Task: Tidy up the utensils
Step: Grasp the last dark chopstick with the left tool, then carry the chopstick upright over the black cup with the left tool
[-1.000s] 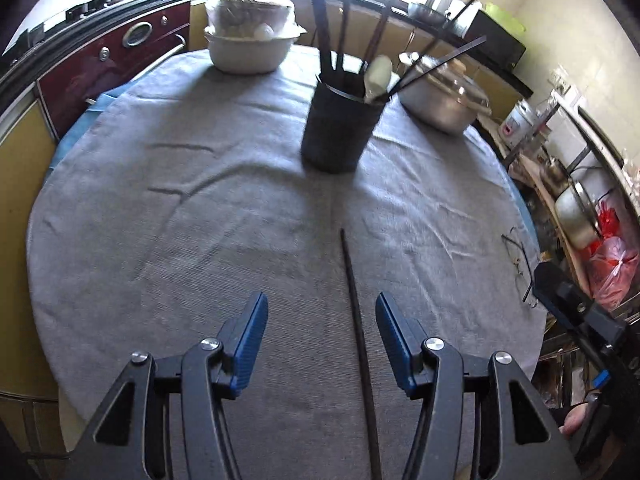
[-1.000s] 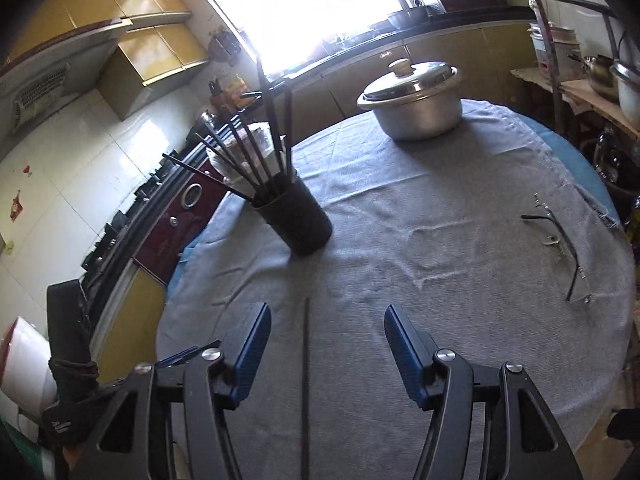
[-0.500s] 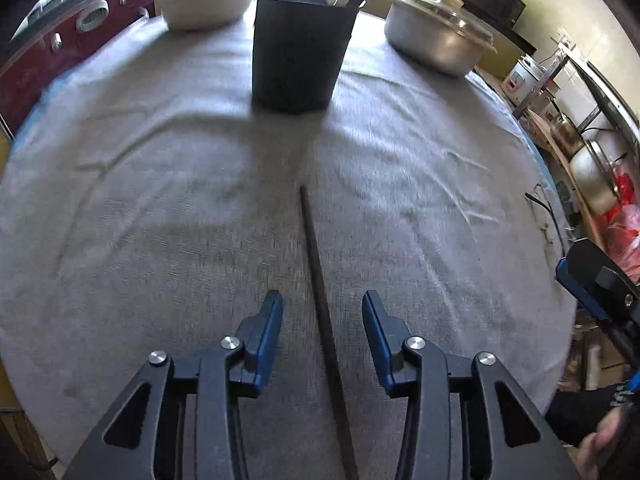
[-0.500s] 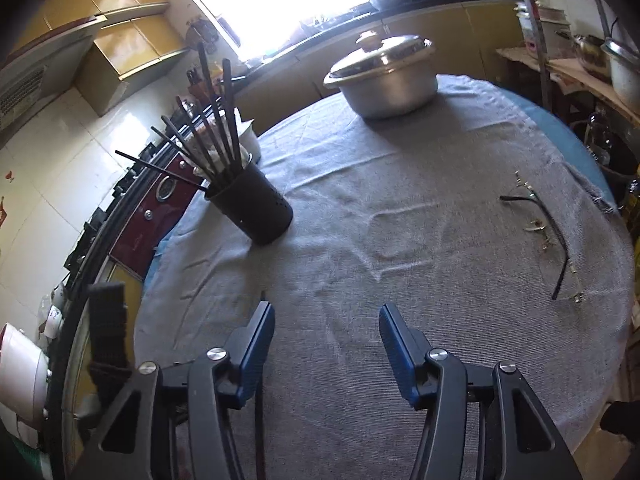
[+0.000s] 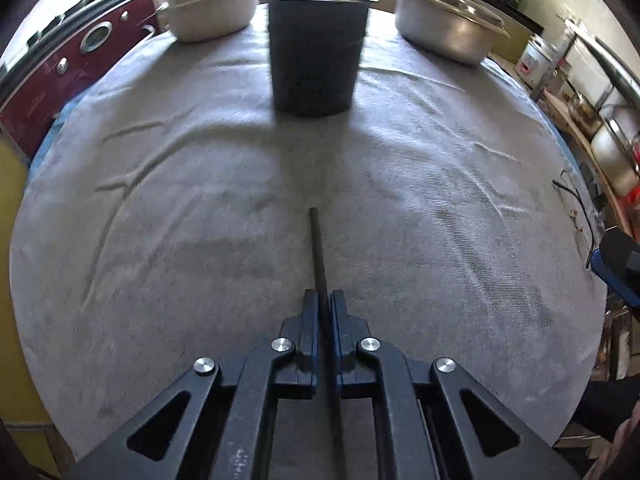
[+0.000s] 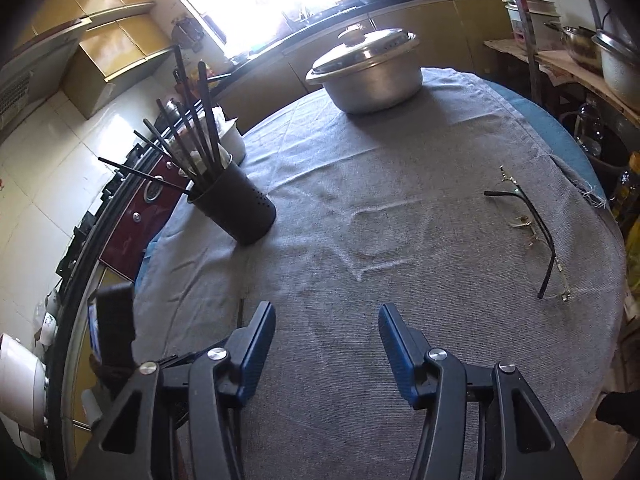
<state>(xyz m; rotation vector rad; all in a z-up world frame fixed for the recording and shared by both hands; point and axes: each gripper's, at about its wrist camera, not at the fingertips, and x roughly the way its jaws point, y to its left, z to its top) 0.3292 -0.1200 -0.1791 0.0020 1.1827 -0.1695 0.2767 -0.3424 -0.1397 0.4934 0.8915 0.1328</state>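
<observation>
Left gripper (image 5: 324, 300): closed on a thin black chopstick (image 5: 318, 252); the blue pads are pressed against the stick from both sides.
Thin black chopstick: laid along the grey woven tablecloth (image 5: 180, 220); its far tip is pointed toward the black perforated cylindrical utensil holder (image 5: 316, 48) and is kept well apart from it.
Right gripper (image 6: 327, 316): held about half open above bare cloth; nothing is seen between its blue pads.
Black perforated cylindrical utensil holder: stood on the cloth at the far side of the round table, filled with dark chopsticks and a pale spoon.
Lidded aluminium pot (image 6: 370, 72): placed on the far part of the cloth, to the right of the holder.
White lidded bowl (image 5: 208, 4): placed to the left of the holder.
Thin-framed spectacles (image 6: 528, 224): laid unfolded near the right edge of the cloth.
</observation>
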